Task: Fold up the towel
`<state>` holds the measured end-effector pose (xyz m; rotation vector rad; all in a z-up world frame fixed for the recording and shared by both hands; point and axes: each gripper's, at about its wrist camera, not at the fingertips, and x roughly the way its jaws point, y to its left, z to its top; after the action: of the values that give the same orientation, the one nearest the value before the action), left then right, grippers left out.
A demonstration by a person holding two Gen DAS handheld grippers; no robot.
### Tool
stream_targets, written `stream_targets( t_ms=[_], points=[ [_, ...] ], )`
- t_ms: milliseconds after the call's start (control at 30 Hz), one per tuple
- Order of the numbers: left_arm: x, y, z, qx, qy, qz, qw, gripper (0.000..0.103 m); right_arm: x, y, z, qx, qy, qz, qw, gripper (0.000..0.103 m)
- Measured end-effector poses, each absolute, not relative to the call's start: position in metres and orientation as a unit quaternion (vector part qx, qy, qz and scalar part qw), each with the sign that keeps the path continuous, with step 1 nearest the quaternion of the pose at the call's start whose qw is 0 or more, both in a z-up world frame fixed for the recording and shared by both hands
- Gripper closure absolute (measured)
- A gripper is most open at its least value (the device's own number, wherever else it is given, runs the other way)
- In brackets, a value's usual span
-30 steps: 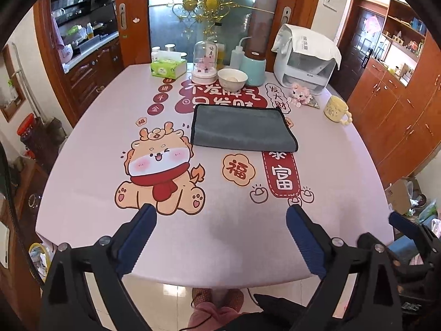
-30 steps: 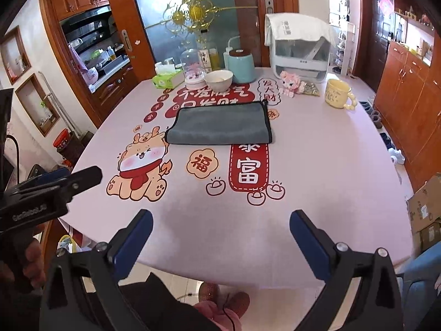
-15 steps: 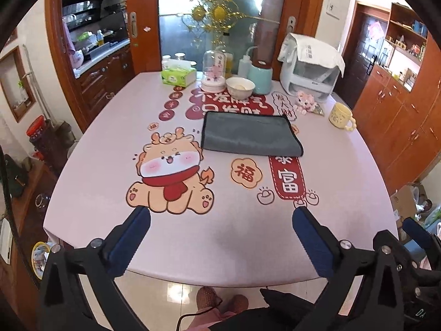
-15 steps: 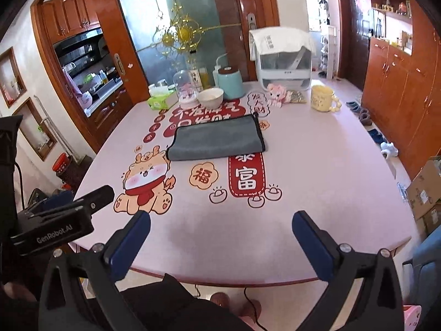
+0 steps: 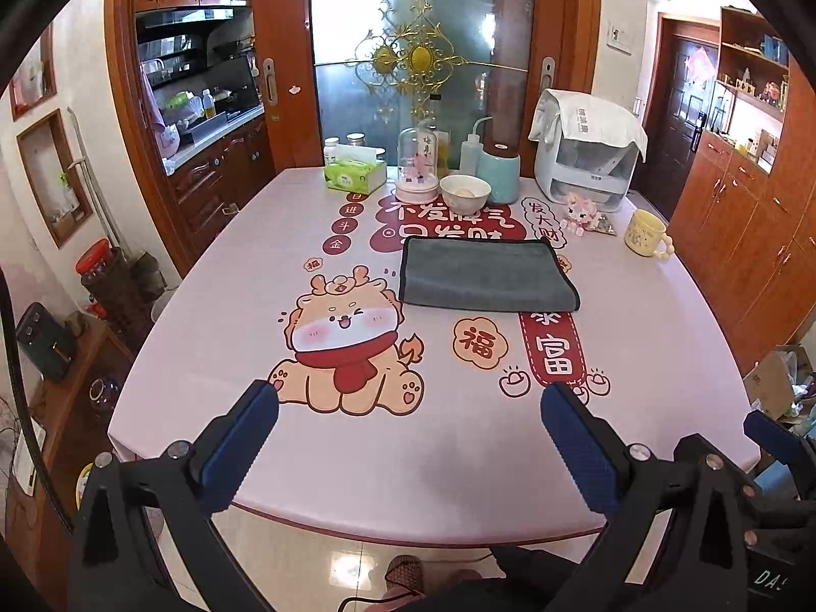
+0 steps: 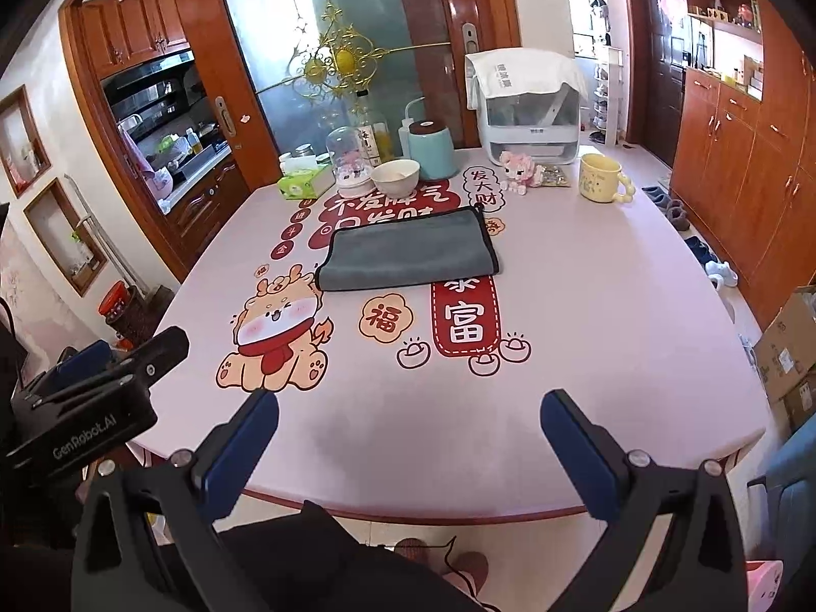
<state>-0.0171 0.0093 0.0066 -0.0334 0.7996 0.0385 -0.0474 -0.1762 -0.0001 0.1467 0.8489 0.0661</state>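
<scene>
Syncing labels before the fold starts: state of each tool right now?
Left tool: open, empty, above the near table edge, short of the grey towel.
Right tool: open, empty, also short of the towel.

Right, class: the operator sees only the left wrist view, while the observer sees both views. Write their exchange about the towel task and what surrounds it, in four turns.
Operator: My left gripper is open, short of the table, and the towel lies flat ahead. What is on the floor to the right?
Observer: Slippers lie on the floor along the cabinets.
Operator: And the right gripper?
Observer: The right gripper is open too and holds nothing. Your gripper shows at its left.
</scene>
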Motion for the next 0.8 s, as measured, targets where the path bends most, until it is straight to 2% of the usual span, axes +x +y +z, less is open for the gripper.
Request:
stream_targets(
  t_ms=[800],
  points=[
    [-0.017, -0.002, 0.006, -0.007, 0.398, 0.016, 0.917, 0.001, -0.044, -0.184, -0.009, 0.066, 0.425, 0.033, 0.902, 0.000]
  ],
)
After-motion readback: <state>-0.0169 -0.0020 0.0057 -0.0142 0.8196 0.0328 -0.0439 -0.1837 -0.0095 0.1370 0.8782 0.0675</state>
